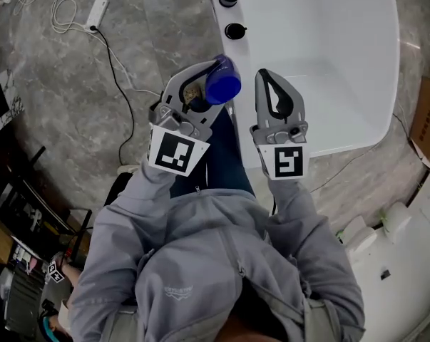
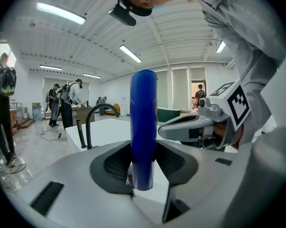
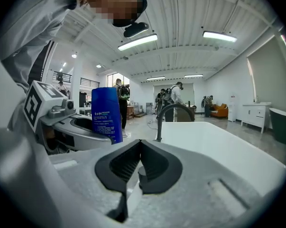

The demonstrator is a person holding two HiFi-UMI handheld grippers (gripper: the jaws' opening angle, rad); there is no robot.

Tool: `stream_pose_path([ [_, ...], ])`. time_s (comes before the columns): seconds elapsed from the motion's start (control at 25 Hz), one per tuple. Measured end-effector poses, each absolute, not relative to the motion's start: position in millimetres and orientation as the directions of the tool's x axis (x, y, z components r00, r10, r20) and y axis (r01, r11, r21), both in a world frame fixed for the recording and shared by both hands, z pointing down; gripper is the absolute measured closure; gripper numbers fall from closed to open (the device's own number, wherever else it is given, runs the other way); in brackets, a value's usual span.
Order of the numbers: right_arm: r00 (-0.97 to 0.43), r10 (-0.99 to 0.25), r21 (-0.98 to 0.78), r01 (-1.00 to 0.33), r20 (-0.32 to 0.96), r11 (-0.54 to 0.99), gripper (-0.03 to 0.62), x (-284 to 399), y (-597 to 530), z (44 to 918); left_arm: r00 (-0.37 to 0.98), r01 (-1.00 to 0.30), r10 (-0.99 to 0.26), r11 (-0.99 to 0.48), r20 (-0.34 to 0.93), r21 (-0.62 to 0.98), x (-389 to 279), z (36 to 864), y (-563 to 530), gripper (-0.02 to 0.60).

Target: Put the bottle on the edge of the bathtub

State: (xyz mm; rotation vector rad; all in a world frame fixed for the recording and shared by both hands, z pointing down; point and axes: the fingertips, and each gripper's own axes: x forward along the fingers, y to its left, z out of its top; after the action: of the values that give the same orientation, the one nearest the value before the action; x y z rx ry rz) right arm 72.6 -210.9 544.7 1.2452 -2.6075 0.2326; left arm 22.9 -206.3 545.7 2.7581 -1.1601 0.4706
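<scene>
Item one: the blue bottle (image 1: 223, 83), held at the centre of the head view, just left of the bathtub's near corner and not resting on its edge. In the left gripper view it stands upright up the middle of the frame.

Item two: the left gripper (image 1: 205, 91), its tongs clamped on the lower part of the bottle, one dark pad on either side.

Item three: the right gripper (image 1: 268, 80), just to the right of the bottle in the head view, its tongs brought together with nothing between them.

Item four: the white bathtub (image 1: 343, 41), filling the upper right of the head view. We note two black knobs (image 1: 232, 13) on its rim at the top centre and a black arched faucet (image 3: 169, 113) in the middle of the right gripper view.

Item five: a white cable (image 1: 72, 9) on the marbled floor (image 1: 72, 98), upper left.
</scene>
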Motion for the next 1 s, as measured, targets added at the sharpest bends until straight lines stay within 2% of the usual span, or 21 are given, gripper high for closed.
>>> stream_pose_path([
  [0.52,-0.582,-0.756,-0.039,-0.799,0.298,0.6,0.591,80,-223,601,0.704,-0.665,-0.626,-0.747,0.335,0.003,46,620,-221,0.43],
  [1.0,-0.532,-0.776,-0.029,-0.83,0.339,0.557,0.591,95,-222,624,0.723,-0.643,-0.605,-0.766,0.335,0.003,57,651,-229,0.43],
])
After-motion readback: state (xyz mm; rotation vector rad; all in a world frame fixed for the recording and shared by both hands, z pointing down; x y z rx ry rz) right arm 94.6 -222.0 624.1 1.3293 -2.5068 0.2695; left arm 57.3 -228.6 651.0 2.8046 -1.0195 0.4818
